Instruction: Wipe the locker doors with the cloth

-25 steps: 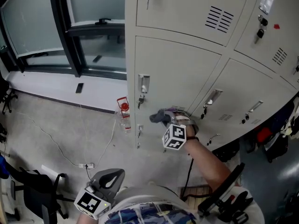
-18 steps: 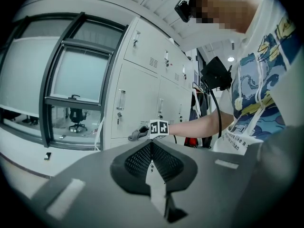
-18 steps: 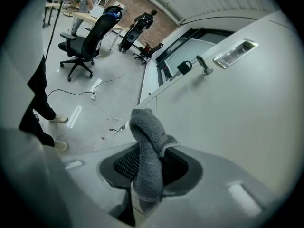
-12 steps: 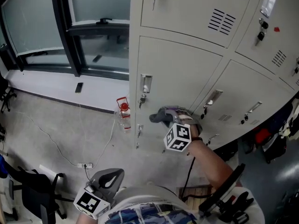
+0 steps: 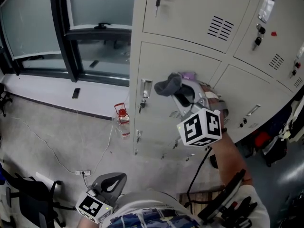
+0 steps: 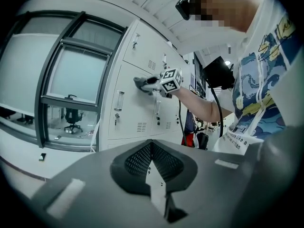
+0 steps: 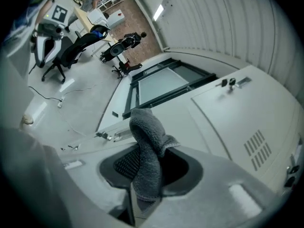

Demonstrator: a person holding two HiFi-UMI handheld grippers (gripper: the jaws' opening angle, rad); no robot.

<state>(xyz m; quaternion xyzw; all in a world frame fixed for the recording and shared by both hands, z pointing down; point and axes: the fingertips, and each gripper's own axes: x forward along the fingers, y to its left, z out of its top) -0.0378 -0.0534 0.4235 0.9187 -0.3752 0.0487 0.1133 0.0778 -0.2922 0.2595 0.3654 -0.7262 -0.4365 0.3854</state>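
Grey concrete floor [image 5: 42, 137] fills the left of the head view, below a dark-framed window [image 5: 61, 32]. On the floor we note a white power strip [image 5: 81, 173] with a thin cable running from it.

Left gripper [image 5: 110, 182]: low, at the bottom edge of the head view, close to the body and well apart from the lockers. In its own view the jaws are closed together, with nothing between them.

A clear bottle with a red cap [image 5: 122, 120] stands on the floor just beside the locker bank's left corner.

The middle-row locker door [image 5: 161, 61] is pale beige, with a metal latch [image 5: 145, 88] near its left edge and keys hanging under it.

The grey cloth [image 5: 168, 85] is near the upper half of this door, just right of the latch. From the left gripper view it sits right at the door face. We cannot tell whether it touches.

The right gripper [image 5: 183, 91] is raised to the door, and the right gripper view shows its jaws clenched on the cloth's lower part, the free end standing up out of them. Its marker cube [image 5: 200, 127] faces the head camera.

Further right is the neighbouring door [image 5: 251, 89], with its own handle, and above it is a vented upper door [image 5: 190, 8].
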